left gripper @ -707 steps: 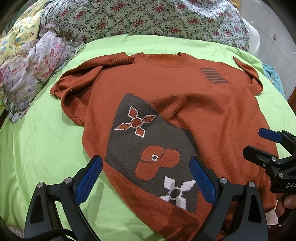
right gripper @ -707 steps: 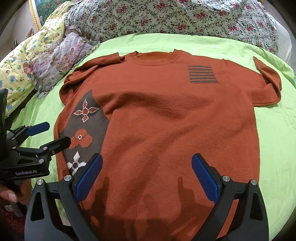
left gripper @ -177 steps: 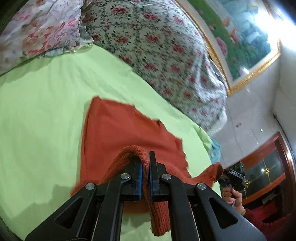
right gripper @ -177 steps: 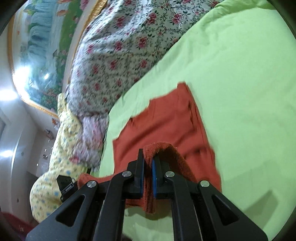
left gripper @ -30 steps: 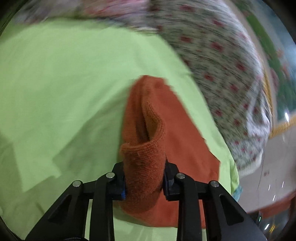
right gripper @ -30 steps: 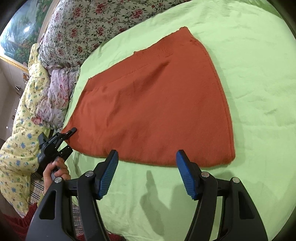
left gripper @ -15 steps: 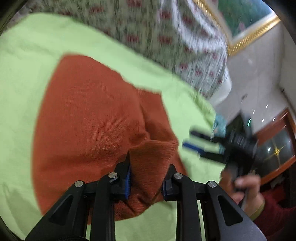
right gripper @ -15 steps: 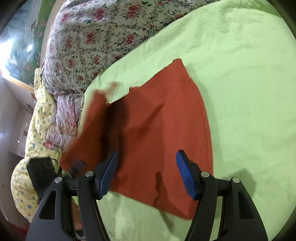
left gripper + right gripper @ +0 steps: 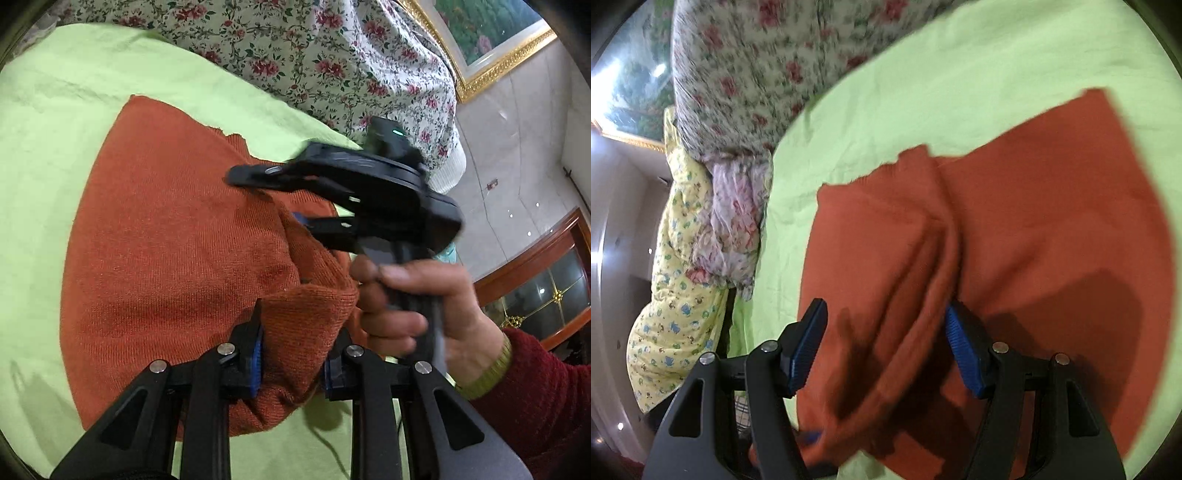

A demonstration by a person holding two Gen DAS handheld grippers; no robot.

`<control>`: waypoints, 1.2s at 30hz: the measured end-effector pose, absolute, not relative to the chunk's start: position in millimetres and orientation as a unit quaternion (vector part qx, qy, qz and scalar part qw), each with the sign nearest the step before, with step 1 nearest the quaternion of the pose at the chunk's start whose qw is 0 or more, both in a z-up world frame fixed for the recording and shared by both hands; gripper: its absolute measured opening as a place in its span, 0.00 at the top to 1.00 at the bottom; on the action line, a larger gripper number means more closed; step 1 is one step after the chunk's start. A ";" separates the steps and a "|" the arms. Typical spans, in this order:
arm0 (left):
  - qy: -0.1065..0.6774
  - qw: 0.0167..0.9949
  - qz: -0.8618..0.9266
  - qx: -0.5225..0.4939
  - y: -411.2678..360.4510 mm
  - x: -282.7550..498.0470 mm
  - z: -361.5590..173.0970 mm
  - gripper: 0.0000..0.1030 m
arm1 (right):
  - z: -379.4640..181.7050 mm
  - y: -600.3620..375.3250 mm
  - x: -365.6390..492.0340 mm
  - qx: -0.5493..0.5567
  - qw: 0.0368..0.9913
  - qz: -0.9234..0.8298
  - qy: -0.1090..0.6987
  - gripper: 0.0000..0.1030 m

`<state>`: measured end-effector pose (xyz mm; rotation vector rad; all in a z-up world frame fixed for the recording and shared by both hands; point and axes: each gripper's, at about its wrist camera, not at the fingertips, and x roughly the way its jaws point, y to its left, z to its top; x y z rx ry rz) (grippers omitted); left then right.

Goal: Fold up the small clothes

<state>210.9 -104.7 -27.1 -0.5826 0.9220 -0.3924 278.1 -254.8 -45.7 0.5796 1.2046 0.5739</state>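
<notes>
The rust-orange knit sweater (image 9: 166, 236) lies part-folded on the lime green bedsheet (image 9: 55, 110). My left gripper (image 9: 291, 350) is shut on a thick bunched fold of it, held over the lower layer. In the left wrist view my right gripper (image 9: 291, 195) reaches across the sweater, jaws spread, a blue pad showing at the raised fold; a hand holds its handle. In the right wrist view the right gripper (image 9: 886, 347) is open, straddling a raised fold of the sweater (image 9: 1034, 229).
A floral quilt (image 9: 332, 55) is heaped along the far side of the bed. A yellow patterned blanket (image 9: 676, 288) and a pink floral cloth (image 9: 735, 221) lie at the left bed edge. A framed painting (image 9: 491, 40) hangs on the wall.
My left gripper has carried the sweater's side across over the rest. My right gripper has moved in close and now straddles the folded edge.
</notes>
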 end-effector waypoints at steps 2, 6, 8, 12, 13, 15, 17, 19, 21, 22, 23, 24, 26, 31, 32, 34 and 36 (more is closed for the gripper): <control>0.438 0.836 -0.184 -0.275 -102.0 208.0 -26.3 0.78 | -51.3 -240.6 287.7 0.253 0.742 0.263 0.562 0.70; 0.421 0.838 -0.211 -0.276 -109.6 207.9 -6.1 0.78 | -26.6 -238.8 289.2 0.234 0.760 0.274 0.541 0.85; 0.419 0.835 -0.236 -0.268 -123.8 210.2 1.8 0.78 | -2.7 -249.7 282.1 0.228 0.774 0.290 0.515 0.85; 0.436 0.823 -0.278 -0.235 -172.5 223.1 -3.0 0.78 | 27.3 -285.4 267.9 0.198 0.800 0.290 0.487 0.85; 0.442 0.819 -0.285 -0.230 -182.1 225.5 -7.7 0.78 | 25.3 -300.4 264.1 0.188 0.805 0.275 0.490 0.85; 0.459 0.807 -0.297 -0.223 -201.3 230.0 -21.3 0.78 | 13.9 -320.3 261.9 0.186 0.807 0.250 0.501 0.85; 0.471 0.800 -0.304 -0.216 -214.1 233.0 -31.2 0.78 | -6.8 -346.1 257.7 0.199 0.804 0.221 0.515 0.85; 0.482 0.797 -0.303 -0.200 -223.5 234.1 -40.4 0.78 | -18.6 -360.0 255.1 0.205 0.803 0.205 0.521 0.85; 0.490 0.795 -0.299 -0.199 -223.7 235.3 -44.9 0.77 | -28.4 -369.6 253.1 0.221 0.799 0.202 0.521 0.85; 0.492 0.793 -0.297 -0.201 -222.5 236.2 -46.1 0.77 | -31.7 -372.5 253.2 0.230 0.797 0.205 0.520 0.85; 0.495 0.791 -0.296 -0.203 -220.4 236.5 -46.9 0.76 | -35.0 -374.0 254.3 0.237 0.795 0.207 0.519 0.85; 0.497 0.791 -0.293 -0.202 -219.5 238.0 -46.6 0.72 | -35.8 -374.0 255.1 0.238 0.795 0.209 0.518 0.85; 0.509 0.785 -0.291 -0.201 -218.3 239.0 -45.6 0.62 | -35.5 -372.3 256.6 0.234 0.797 0.211 0.515 0.85; 0.515 0.787 -0.294 -0.171 -201.9 207.8 -31.9 0.46 | -32.5 -379.5 252.5 0.233 0.799 0.177 0.526 0.67; 0.516 0.788 -0.291 -0.166 -191.2 195.7 -29.5 0.45 | -26.9 -385.3 245.9 0.235 0.807 0.162 0.517 0.64; 0.521 0.793 -0.273 -0.158 -174.3 180.2 -29.2 0.38 | -13.6 -396.2 228.8 0.236 0.823 0.135 0.498 0.55; 0.528 0.799 -0.245 -0.151 -150.7 161.5 -33.0 0.38 | -3.6 -402.2 213.3 0.246 0.830 0.121 0.486 0.55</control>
